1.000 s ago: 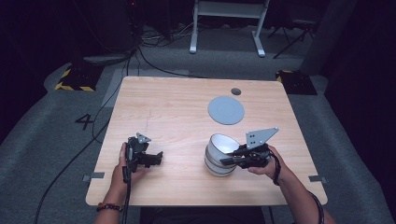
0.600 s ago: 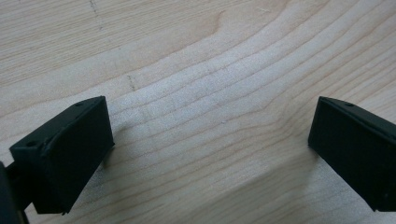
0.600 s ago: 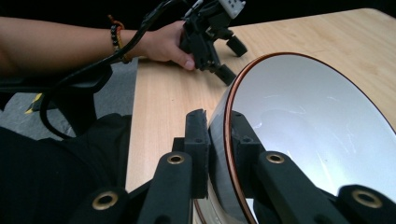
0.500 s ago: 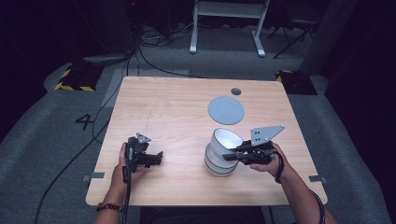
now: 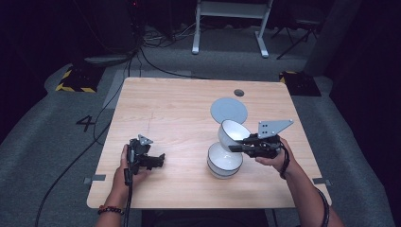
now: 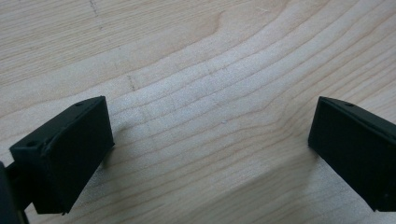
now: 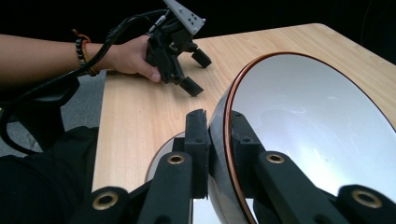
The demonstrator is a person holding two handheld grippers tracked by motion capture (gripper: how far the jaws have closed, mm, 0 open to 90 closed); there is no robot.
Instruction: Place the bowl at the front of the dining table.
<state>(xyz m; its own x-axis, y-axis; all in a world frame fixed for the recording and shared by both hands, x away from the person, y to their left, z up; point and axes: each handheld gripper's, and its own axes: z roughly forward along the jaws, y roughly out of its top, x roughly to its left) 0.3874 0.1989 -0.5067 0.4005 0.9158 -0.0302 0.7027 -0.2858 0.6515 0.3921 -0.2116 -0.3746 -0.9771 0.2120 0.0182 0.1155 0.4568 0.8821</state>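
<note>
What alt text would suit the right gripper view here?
The right gripper pinches the rim of a tilted white bowl between its black jaws, above a second bowl. Farther off on the wooden table, the person's other hand holds the left gripper.

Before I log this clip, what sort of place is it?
Probably a recording studio or lab, not a home: a lone wooden table on grey carpet with a painted number, hazard-striped floor blocks, loose cables and dark surroundings.
</note>
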